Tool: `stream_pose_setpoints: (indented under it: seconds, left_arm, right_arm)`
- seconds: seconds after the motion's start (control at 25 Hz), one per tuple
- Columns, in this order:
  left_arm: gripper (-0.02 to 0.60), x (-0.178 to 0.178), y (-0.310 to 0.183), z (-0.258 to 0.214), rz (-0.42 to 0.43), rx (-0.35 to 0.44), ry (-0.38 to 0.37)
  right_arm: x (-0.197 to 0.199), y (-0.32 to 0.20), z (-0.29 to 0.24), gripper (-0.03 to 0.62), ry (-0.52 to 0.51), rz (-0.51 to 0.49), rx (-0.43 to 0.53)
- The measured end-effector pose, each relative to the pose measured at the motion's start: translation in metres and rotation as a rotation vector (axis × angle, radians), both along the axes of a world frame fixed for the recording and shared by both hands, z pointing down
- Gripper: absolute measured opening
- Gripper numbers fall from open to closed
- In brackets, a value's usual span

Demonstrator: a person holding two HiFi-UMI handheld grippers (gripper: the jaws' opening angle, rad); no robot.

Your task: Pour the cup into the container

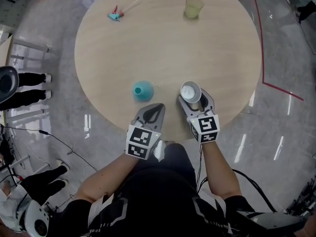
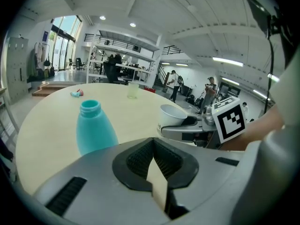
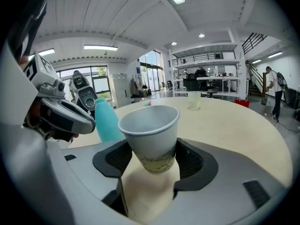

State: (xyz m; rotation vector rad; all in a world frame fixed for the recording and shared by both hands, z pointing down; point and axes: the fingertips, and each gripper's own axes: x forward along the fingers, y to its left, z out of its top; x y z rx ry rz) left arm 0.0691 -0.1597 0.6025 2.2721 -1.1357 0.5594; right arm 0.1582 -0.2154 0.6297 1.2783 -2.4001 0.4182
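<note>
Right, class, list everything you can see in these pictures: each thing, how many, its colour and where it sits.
table: one, pale wood, round, centre of the head view.
bottle: one, teal, uncapped, near table edge, ahead of the left gripper.
paper cup: one, white, upright in the right gripper.
plastic cup: one, translucent yellowish, far side of table.
small item: one, teal and red, far left of table.
left gripper: grey, jaws together, empty.
right gripper: grey, jaws closed on the paper cup.
</note>
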Motion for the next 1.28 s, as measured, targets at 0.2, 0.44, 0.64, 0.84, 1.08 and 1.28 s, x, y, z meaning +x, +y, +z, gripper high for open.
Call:
stream_pose_setpoints:
  seconds: [0.2,0.44,0.64,0.84,1.08,1.28]
  left_arm:
    - [0.002,-0.007,-0.001,-0.038,-0.046,0.047,0.033]
    - [0.002,-0.019,-0.007,-0.086,-0.075,0.157,0.028]
    - [0.002,-0.044,-0.005,-0.106,-0.168,0.201,0.023]
    - [0.002,-0.071,-0.005,-0.121,-0.258,0.232,0.011]
    - [0.002,-0.101,-0.009,-0.128,-0.305,0.262,-0.008]
    - [0.002,-0.124,-0.02,-0.125,-0.304,0.25,-0.02]
  right_arm:
    - [-0.001,-0.004,-0.035,0.288,0.01,-0.03,0.023]
    - [-0.008,-0.003,-0.078,0.288,0.018,-0.114,0.03]
    - [-0.015,0.005,-0.1,0.288,0.039,-0.172,0.032]
    - [-0.023,0.009,-0.118,0.288,0.054,-0.229,0.026]
    - [-0.04,0.009,-0.128,0.288,0.079,-0.281,0.031]
    - [-0.063,0.007,-0.133,0.288,0.113,-0.307,0.023]
